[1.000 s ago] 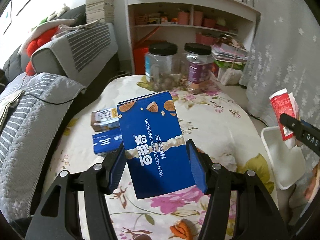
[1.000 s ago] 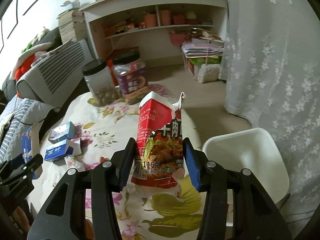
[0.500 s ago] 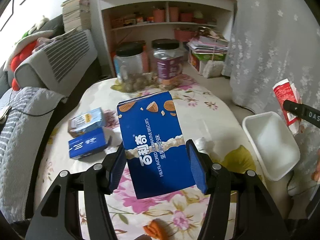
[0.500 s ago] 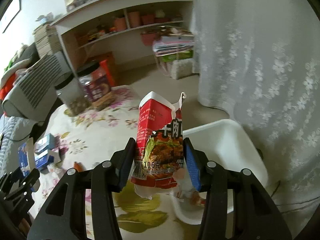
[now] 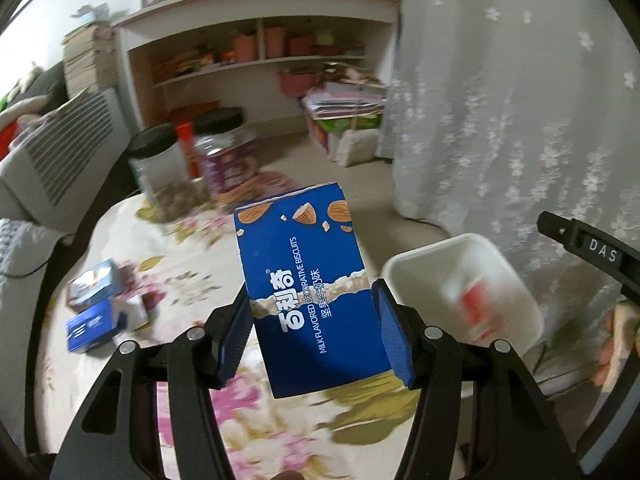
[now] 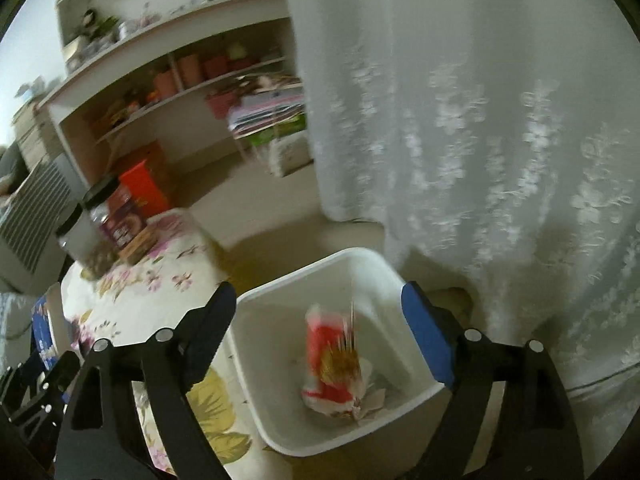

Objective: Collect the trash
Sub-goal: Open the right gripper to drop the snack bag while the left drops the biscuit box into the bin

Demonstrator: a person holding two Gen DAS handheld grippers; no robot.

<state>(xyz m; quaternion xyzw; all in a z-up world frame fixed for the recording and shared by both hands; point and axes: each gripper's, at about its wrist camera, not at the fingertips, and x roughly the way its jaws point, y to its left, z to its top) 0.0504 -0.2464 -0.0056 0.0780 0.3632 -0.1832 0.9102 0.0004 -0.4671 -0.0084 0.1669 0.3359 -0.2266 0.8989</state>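
The red wrapper lying in the white bin is smeared by motion, so its print cannot be read. From the left wrist the biscuit box hides the table's floral cloth behind it, and the two jars and small blue cartons are blurred. At the right edge only part of a hand shows, cut off.
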